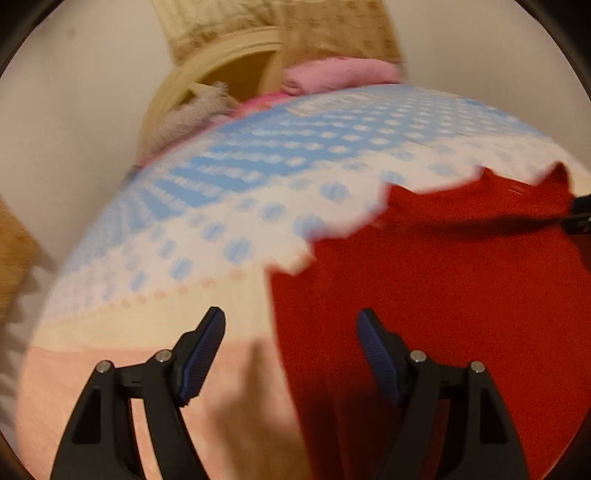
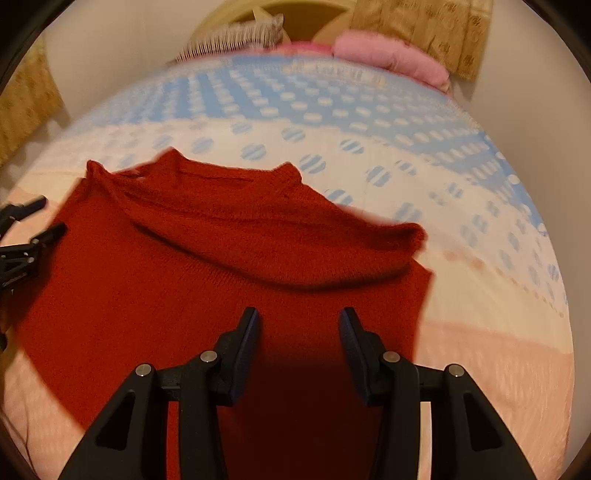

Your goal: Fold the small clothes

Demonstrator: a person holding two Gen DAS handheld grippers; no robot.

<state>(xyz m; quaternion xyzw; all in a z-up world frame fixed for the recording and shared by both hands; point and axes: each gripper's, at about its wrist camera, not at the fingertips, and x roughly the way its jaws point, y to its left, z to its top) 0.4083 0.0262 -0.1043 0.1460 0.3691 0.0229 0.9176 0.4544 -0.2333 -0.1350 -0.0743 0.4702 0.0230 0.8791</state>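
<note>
A red knitted top (image 2: 221,240) lies flat on the bed sheet (image 2: 369,155), neck opening at the far end. A thick fold of its fabric runs across below the neck to the right edge. In the right wrist view my right gripper (image 2: 299,315) hangs over the near middle of the top, open, with nothing between its pads. My left gripper (image 1: 291,317) is open wide over the left edge of the red top (image 1: 443,277), one finger above the sheet and the other above the knit. Each gripper also shows at the other view's border: left gripper (image 2: 22,236), right gripper (image 1: 580,214).
The sheet (image 1: 258,166) is white with blue dots, turning peach near me. At the far end lie folded pink clothes (image 2: 391,55), a grey knitted piece (image 2: 236,37) and a round pale basket (image 1: 221,74). Walls and patterned curtains (image 2: 424,26) close the space behind.
</note>
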